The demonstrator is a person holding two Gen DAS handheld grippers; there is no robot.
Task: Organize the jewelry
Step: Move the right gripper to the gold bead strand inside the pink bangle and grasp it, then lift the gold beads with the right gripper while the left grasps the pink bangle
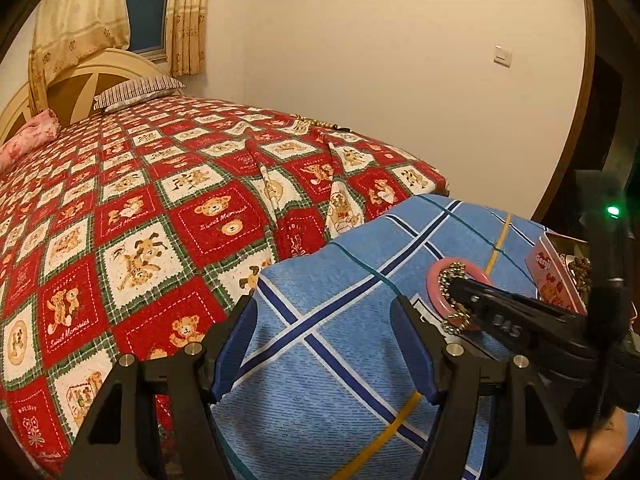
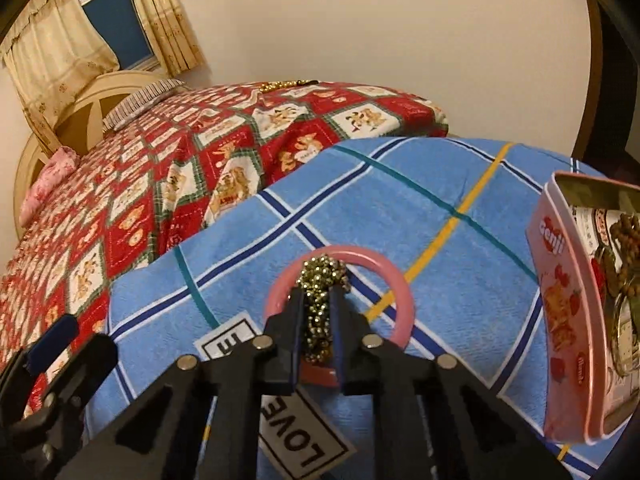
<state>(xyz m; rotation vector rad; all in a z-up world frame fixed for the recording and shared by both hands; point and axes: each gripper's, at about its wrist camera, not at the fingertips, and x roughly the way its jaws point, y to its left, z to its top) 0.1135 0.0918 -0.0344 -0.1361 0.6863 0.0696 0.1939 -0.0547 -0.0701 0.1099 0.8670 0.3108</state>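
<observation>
Between the closed fingers of the right gripper [image 2: 316, 304] a gold bead chain [image 2: 320, 284] and pink bangle [image 2: 340, 256] are clamped, not yet placed in the partly filled pink tin [image 2: 560, 280] at its right, while the left gripper [image 1: 324, 344] is held wide open and empty.

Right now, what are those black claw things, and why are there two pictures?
Those claws are grabbing tools, not a robot. A person holds one in each hand, and each tool has a small camera looking along its two fingers. So one picture comes from the left tool, the other from the right.

The left gripper is open and holds nothing. It hovers above a blue checked blanket.

The right gripper is shut on a bunch of gold beads. A pink ring lies on the blanket around the beads. To the right stands an open pink tin with more beads inside.

Behind is a bed with a red teddy-bear quilt, and another gold chain lies at its far edge.
</observation>
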